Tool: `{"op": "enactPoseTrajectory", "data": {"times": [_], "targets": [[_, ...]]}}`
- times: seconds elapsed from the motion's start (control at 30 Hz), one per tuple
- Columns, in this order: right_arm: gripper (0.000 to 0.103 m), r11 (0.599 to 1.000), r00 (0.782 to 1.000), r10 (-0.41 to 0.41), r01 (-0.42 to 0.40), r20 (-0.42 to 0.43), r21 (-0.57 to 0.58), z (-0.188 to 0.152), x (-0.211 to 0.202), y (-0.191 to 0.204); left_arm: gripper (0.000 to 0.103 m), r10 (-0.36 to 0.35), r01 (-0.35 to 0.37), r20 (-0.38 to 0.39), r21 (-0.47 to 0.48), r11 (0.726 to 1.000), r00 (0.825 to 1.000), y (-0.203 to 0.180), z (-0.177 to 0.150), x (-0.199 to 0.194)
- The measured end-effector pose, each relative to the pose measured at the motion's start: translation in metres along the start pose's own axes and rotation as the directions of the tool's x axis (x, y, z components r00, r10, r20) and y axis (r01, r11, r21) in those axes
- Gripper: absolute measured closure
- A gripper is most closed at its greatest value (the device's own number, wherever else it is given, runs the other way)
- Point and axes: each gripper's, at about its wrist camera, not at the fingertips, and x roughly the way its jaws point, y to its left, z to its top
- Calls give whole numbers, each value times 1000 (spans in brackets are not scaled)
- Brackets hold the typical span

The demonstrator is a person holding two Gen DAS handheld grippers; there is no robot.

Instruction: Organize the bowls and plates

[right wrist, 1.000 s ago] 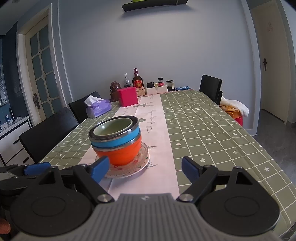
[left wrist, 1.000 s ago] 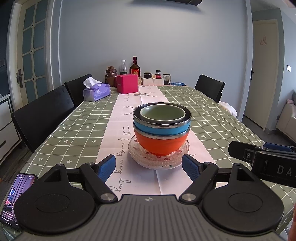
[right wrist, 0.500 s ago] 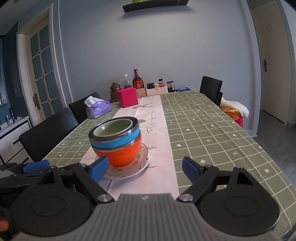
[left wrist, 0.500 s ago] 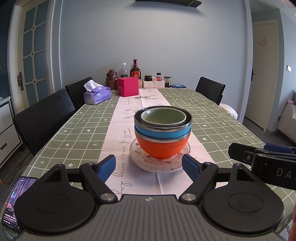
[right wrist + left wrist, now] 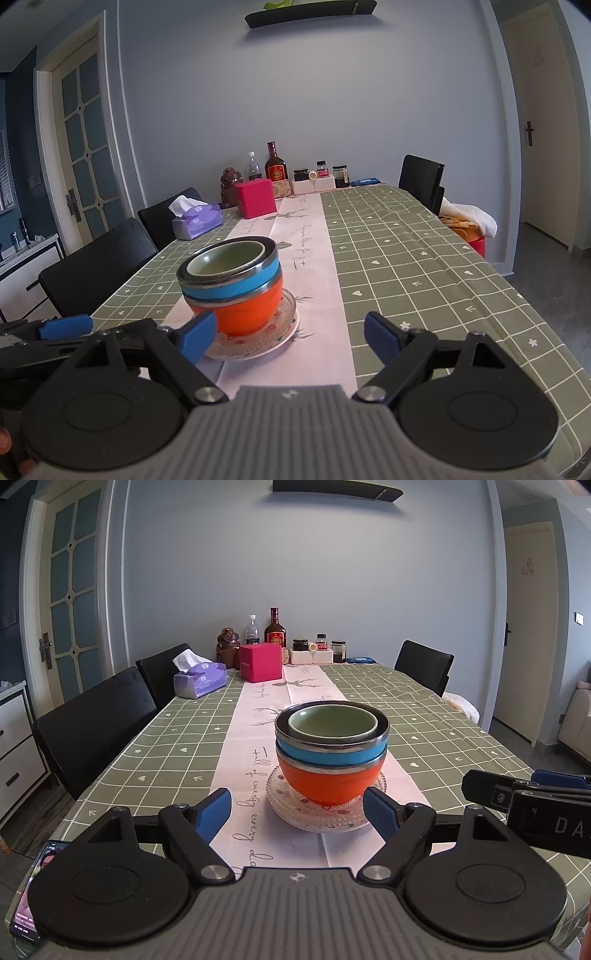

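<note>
A stack of bowls stands on a clear glass plate (image 5: 325,816) (image 5: 284,325) on the pale runner: an orange bowl (image 5: 328,784) (image 5: 251,310) at the bottom, a blue bowl (image 5: 330,753) (image 5: 232,286) in it, a green bowl (image 5: 332,723) (image 5: 225,260) on top. My left gripper (image 5: 297,814) is open just short of the plate, nothing between its blue pads. My right gripper (image 5: 290,336) is open too, to the right of the stack, its left pad (image 5: 195,336) in front of the orange bowl. The left gripper's fingers (image 5: 66,326) show at that view's left edge.
A green checked tablecloth (image 5: 424,734) covers the table. At the far end stand a pink box (image 5: 260,662), a purple tissue pack (image 5: 199,681), bottles and jars (image 5: 275,633). Black chairs (image 5: 96,720) line both sides. A phone (image 5: 29,897) lies at the near left corner.
The left wrist view has tipped up slightly, so the bowl stack sits a little lower in it. Neither gripper has shifted or changed its opening.
</note>
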Motion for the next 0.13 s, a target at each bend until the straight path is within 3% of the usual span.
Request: {"op": "enactPoseTrajectory", "data": {"times": [0.13], "targets": [[17, 1000, 1000, 0, 0, 1, 1, 0, 0, 0, 8, -5, 5, 5, -2, 1000, 1000, 0, 0, -1]]}}
